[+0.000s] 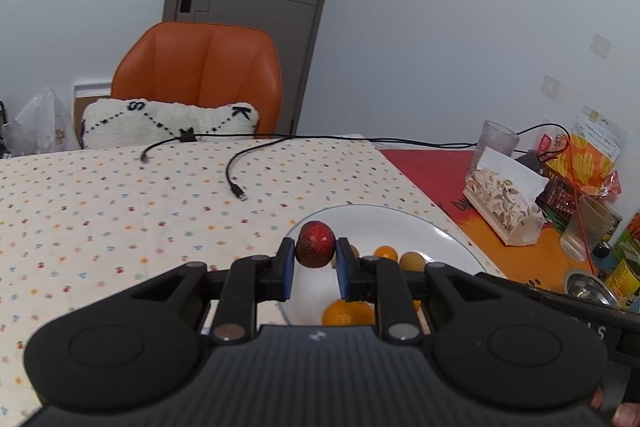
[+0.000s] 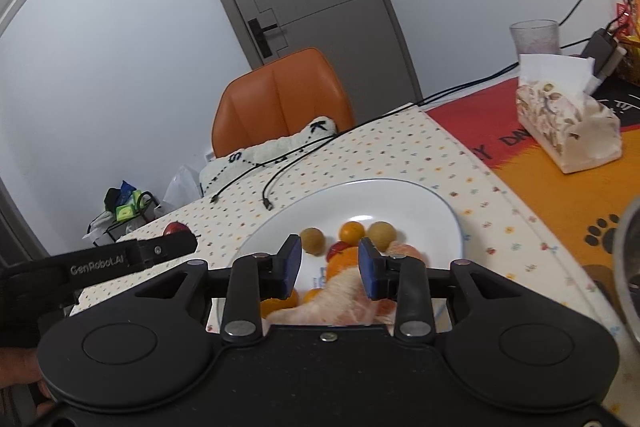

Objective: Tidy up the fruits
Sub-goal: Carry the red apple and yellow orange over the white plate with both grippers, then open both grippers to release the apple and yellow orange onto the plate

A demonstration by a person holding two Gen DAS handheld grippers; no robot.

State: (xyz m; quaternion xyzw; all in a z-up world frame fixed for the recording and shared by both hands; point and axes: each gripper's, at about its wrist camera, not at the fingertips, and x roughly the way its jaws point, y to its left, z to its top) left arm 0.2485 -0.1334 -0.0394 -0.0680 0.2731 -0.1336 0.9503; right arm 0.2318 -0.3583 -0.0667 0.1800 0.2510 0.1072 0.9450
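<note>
Left gripper: clenched on a dark red round fruit, both blue pads pressing its sides. The fruit is held above the near left rim of the white plate, clear of the plate surface. In the right wrist view the same fruit shows only as a red cap above the black finger of this gripper, off the left edge of the plate.

Right gripper: jaws parted, pads touching nothing. It sits over the near part of the plate, above a pale peeled citrus piece that lies on the plate below the gap between the pads.

Plate contents in the right wrist view, left to right: an orange piece partly hidden by the left finger, a brownish round fruit, a small red fruit touching an orange, a small orange round fruit, a second brownish round fruit, and a peeled segment just beside the right pad.

Table surroundings, left to right: dotted tablecloth with black cables lying on it, an orange chair with a white cushion behind the far edge, a red and orange mat carrying a patterned tissue box and a clear glass.
</note>
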